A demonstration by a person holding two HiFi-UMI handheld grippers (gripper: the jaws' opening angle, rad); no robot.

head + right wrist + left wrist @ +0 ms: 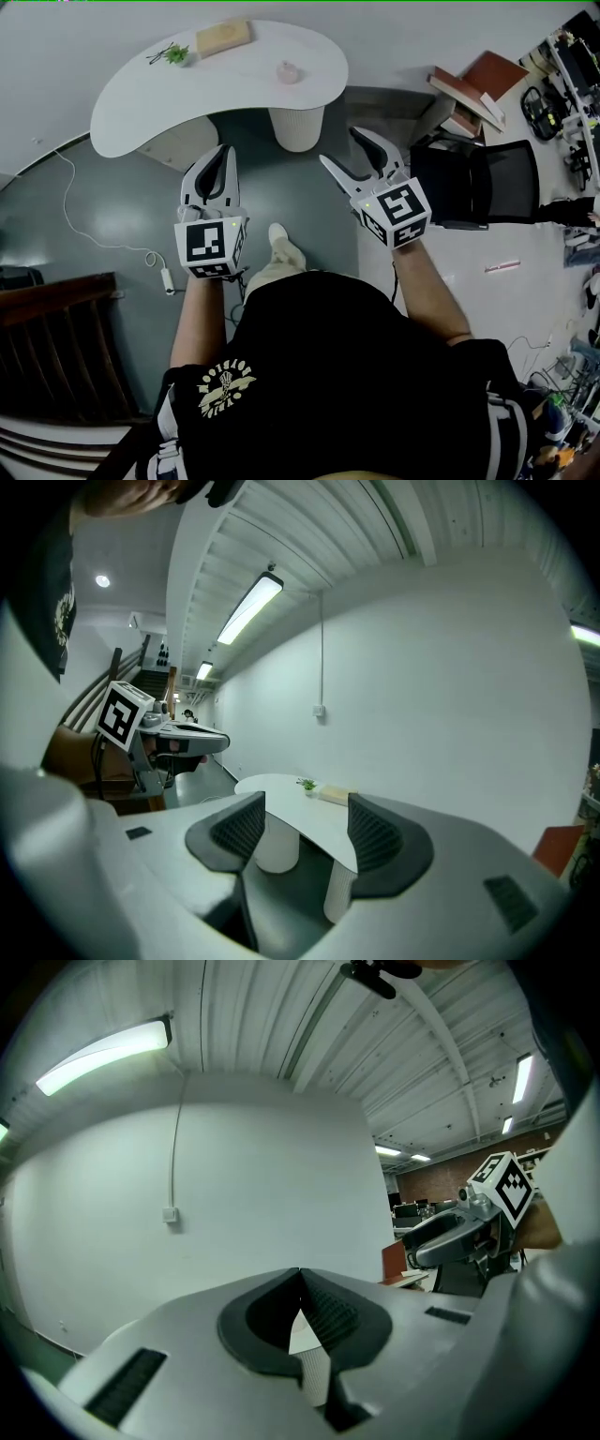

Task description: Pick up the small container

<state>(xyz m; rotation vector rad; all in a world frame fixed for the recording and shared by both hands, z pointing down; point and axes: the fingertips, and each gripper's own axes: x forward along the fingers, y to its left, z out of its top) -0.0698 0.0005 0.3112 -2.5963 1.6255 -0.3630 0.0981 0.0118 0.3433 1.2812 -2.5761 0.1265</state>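
The small container [288, 71], pale pink and round, stands on the right part of a white curved table [141, 94] far ahead in the head view. Both grippers hang in the air well short of the table. My left gripper [223, 152] has its jaws closed together with nothing in them; in the left gripper view its pads [323, 1314] meet. My right gripper [341, 146] is open and empty. The right gripper view shows the table [281, 799] between its pads [240, 829], but I cannot make out the container there.
A tan box [223, 37] and a small green plant [174, 54] share the table, which rests on ribbed white legs [298, 127]. A black office chair [487, 183] and stacked boards [473, 89] stand on the right. A cable with a switch [165, 277] crosses the floor; dark wooden stairs [47, 347] lie at left.
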